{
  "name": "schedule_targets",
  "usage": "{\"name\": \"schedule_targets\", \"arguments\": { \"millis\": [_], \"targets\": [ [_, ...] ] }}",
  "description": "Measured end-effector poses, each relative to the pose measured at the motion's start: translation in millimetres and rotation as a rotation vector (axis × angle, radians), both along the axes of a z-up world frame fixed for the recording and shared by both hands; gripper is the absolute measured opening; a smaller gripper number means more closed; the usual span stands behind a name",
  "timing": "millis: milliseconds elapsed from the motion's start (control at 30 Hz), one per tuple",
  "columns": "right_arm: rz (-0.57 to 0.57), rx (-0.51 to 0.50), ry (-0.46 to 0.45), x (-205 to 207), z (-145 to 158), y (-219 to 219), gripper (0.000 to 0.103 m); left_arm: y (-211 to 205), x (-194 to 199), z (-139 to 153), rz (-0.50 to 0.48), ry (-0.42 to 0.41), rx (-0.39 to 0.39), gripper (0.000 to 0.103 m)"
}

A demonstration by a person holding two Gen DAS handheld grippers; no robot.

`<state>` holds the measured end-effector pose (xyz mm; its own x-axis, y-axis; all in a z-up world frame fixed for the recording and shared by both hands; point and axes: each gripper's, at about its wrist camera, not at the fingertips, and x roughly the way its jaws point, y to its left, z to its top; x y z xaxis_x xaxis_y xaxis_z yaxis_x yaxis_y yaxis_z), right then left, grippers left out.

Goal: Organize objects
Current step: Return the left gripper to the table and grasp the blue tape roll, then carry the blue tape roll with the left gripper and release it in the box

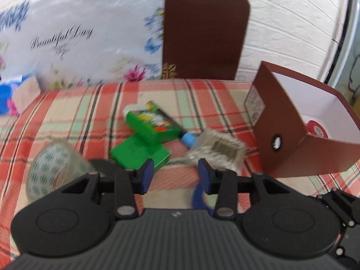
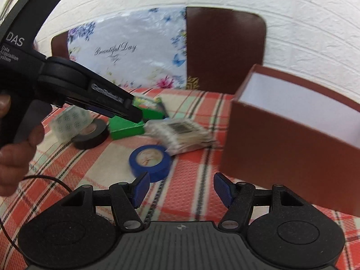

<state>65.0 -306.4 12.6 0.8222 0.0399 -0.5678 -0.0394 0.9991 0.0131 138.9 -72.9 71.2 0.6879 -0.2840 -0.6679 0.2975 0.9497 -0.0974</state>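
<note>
**Clutter on plaid cloth, both tongs empty**

Left wrist: left gripper (image 1: 176, 175) sat released, nothing between its blue pads. Two green cartons (image 1: 144, 141), one crinkly clear packet (image 1: 217, 151) and one patterned tape roll (image 1: 52, 171) lay ahead; brown cardboard box (image 1: 281, 135) to the right.

Right wrist: right gripper (image 2: 181, 187) was released too. Blue tape roll (image 2: 149, 160) just ahead, black tape roll (image 2: 91, 133) further left, matte box beside.

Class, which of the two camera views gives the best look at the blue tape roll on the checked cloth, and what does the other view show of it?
The right wrist view: the blue tape roll lies whole and unobstructed, its core visible. In the left wrist view only a blue sliver shows, behind the left tool's finger.
</note>
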Motion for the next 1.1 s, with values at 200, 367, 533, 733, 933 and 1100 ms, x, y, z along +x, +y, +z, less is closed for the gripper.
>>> {"name": "schedule_targets", "arguments": {
  "millis": [200,367,533,733,933,1100],
  "targets": [
    [0.054,0.005,0.045,17.1,-12.7,13.9,0.064,-6.1,-6.4,-8.4,-0.1,0.055,-0.06,0.04],
    [0.083,-0.03,0.048,33.0,-20.3,22.5,0.065,-18.4,-1.4,-30.7,-0.135,0.117,-0.048,0.034],
    [0.105,-0.045,0.027,35.8,-23.3,26.3,0.061,-11.7,1.4,-45.0,-0.138,0.161,-0.101,0.023],
    [0.138,-0.079,0.027,19.4,-19.4,31.2,0.056,-13.3,-12.1,-42.8,-0.141,0.169,-0.094,0.022],
    [0.11,-0.075,0.028,-27.5,-18.0,23.1,0.056,-32.1,-53.9,-42.6,-0.201,0.171,-0.062,0.022],
    [-0.004,-0.113,-0.071,-62.9,2.5,1.9,0.056,-71.4,-80.1,-16.7,-0.319,0.099,-0.032,0.022]
  ]
}}
